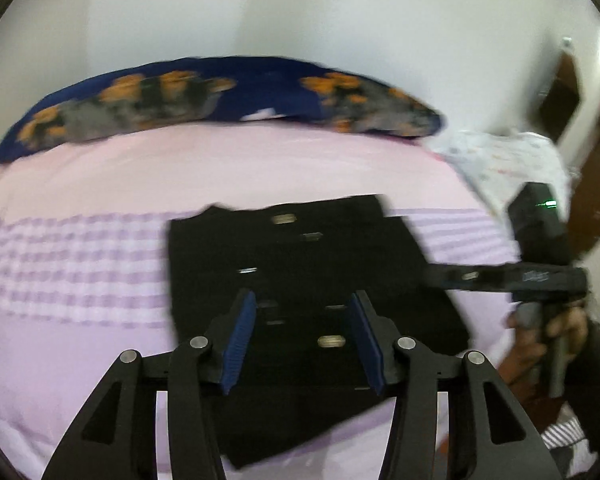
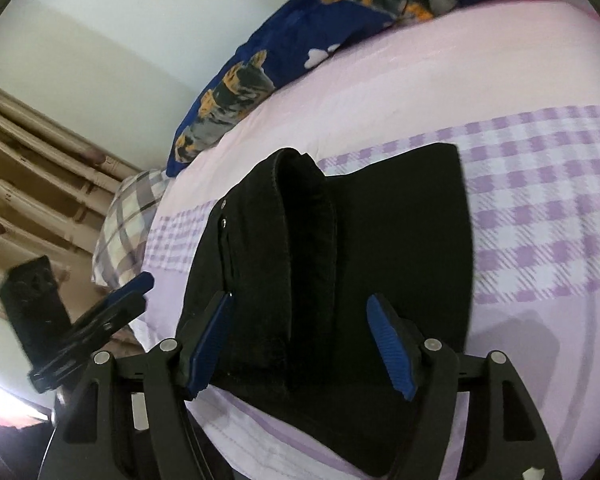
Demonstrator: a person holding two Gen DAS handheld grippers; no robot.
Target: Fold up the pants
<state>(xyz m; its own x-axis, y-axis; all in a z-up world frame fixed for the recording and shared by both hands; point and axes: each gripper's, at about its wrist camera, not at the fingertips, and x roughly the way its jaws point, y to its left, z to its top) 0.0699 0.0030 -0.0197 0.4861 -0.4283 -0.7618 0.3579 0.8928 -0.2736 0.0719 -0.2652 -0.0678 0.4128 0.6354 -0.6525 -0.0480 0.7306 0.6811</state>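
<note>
Black pants lie folded into a compact rectangle on the pink bed. My left gripper hovers over their near half, blue pads apart, nothing pressed between them. In the right wrist view the pants show a thick waistband ridge running up the middle. My right gripper stands open astride that ridge, its pads clear of the cloth. The right gripper also shows side-on at the pants' right edge, held by a hand. The left gripper shows beside the pants' left edge.
A dark blue blanket with orange and grey prints lies along the far side of the bed. A white patterned cloth sits at the far right corner, a checked pillow at the bed's left edge. A wooden door stands to the right.
</note>
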